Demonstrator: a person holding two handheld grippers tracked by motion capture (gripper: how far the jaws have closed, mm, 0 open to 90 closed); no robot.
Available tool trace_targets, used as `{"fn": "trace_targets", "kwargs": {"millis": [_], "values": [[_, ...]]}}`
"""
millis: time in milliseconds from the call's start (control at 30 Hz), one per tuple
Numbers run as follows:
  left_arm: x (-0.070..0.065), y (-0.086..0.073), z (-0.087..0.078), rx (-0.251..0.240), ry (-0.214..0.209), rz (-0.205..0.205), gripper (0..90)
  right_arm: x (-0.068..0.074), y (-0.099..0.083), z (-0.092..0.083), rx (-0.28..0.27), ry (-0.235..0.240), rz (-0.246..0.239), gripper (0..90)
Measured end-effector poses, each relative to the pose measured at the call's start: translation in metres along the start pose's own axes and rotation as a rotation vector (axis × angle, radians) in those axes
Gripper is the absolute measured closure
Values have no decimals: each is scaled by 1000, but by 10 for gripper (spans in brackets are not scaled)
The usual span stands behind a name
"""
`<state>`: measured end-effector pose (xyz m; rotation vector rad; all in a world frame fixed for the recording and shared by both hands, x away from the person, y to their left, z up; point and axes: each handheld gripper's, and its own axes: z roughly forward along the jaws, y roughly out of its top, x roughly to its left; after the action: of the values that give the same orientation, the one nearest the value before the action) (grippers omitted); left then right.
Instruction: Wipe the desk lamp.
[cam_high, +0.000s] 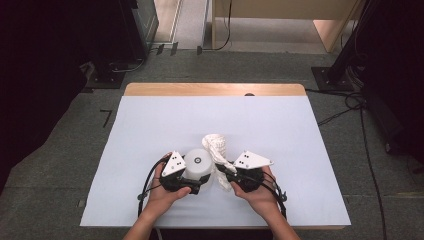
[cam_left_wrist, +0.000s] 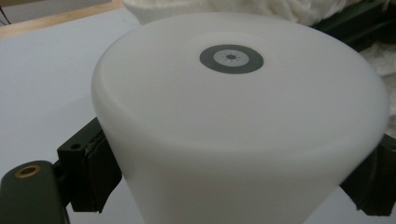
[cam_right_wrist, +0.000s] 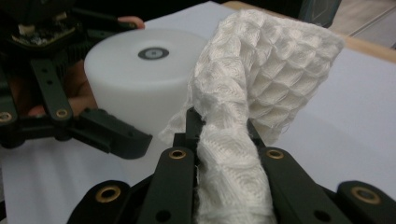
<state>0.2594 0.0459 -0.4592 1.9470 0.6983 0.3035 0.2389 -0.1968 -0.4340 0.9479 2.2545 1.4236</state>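
Low in the middle of the high view, the left gripper (cam_high: 192, 186) clamps the white cup (cam_high: 198, 166) between its jaws. Right beside it, the right gripper (cam_high: 227, 172) pinches the white waffle cloth (cam_high: 216, 145), which drapes up against the cup.

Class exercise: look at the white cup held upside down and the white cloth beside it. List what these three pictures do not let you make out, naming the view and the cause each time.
- Cup rim and inside: it stands upside down; the left gripper view's bottom edge cuts it off.
- Left tongs pads: the cup wall hides their contact in the high view.
- Cloth lower end: the right tongs cover it, and the right gripper view's bottom edge cuts it.
- Cup's grey ring mark: too small in the high view.
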Motion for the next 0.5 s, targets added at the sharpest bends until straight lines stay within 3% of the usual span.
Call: {"fn": "trace_targets", "kwargs": {"millis": [200,267,367,500], "values": [[2,0,1,-8,-5,-19,85,-8,-24,27,175,31,34,813],[2,0,1,-9,-4,-19,86,-9,-25,29,185,36,49,813],[3,0,1,-14,-3,-25,86,-7,-18,22,139,15,35,812],[1,0,1,-45,20,-15,85,0,-3,2,-33,-21,24,804]]}}
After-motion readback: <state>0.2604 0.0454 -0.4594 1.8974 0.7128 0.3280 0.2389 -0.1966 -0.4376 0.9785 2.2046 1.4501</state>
